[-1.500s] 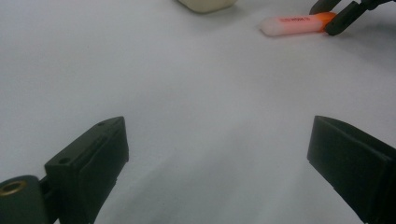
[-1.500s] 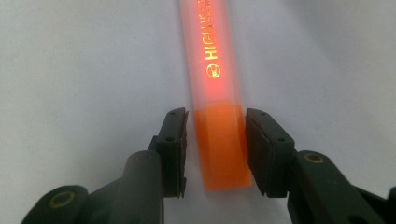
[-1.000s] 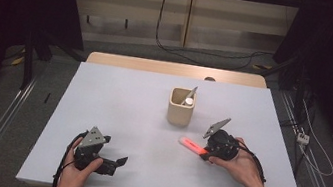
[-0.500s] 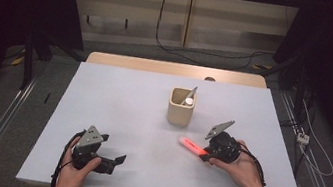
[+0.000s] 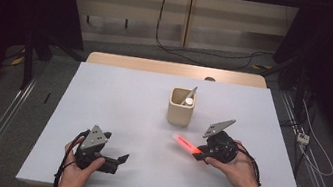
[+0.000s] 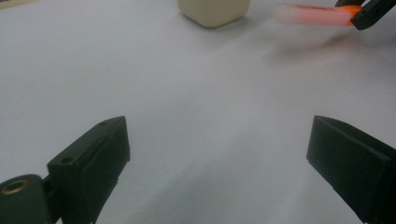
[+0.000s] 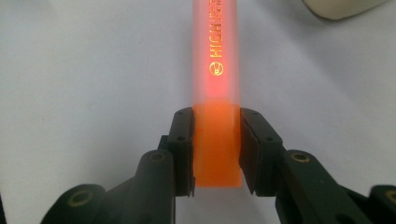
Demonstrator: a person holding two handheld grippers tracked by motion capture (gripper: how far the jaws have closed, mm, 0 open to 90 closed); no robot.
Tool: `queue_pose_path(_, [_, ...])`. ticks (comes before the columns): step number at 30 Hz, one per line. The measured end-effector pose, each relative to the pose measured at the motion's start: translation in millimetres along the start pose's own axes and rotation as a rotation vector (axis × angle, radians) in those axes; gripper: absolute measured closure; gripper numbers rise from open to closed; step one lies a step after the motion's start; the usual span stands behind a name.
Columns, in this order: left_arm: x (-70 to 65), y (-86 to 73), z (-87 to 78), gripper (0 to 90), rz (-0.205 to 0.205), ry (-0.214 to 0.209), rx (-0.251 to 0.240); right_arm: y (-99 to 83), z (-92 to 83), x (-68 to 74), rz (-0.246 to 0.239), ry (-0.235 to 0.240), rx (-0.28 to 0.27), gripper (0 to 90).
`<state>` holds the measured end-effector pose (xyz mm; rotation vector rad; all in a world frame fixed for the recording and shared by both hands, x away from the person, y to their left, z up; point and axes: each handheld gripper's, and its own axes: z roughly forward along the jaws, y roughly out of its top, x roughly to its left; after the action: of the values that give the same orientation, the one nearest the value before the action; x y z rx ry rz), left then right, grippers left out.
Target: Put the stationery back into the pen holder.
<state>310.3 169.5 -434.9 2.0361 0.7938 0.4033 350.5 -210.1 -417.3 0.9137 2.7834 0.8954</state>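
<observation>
Orange highlighter points straight out from right gripper.

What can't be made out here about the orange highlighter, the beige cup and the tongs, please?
- Orange highlighter: its far end is cut off by the right gripper view's top edge; the small print is too blurred to read.
- Beige cup: its contents are too small in the high view.
- Left tongs: their tips run off the bottom edge of the left gripper view.

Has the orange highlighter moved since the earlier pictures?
No. In the high view the orange highlighter, clamped in the right gripper, lies just as near the beige cup as before.
</observation>
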Motion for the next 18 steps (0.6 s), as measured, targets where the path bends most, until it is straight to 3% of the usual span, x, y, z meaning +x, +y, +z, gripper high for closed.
queue_pose_path(6, [-11.3, 12.0, 7.9, 6.2, 0.113, 0.019, 0.000, 5.5, 1.2, 6.0, -0.006, 0.044, -0.011, 68.2])
queue_pose_path(9, [-19.0, 20.4, 15.1, 6.8, 0.145, -0.006, 0.015, 10.6, 4.1, 10.8, -0.025, 0.056, -0.007, 68.1])
queue_pose_path(13, [-29.6, 27.6, 25.1, 8.9, 0.239, -0.039, 0.036, 18.7, 7.7, 17.2, -0.037, 0.079, -0.005, 68.2])
queue_pose_path(18, [-40.0, 36.2, 39.3, 7.2, 0.346, -0.007, 0.053, 27.9, 10.8, 20.8, -0.057, 0.093, 0.002, 68.2])
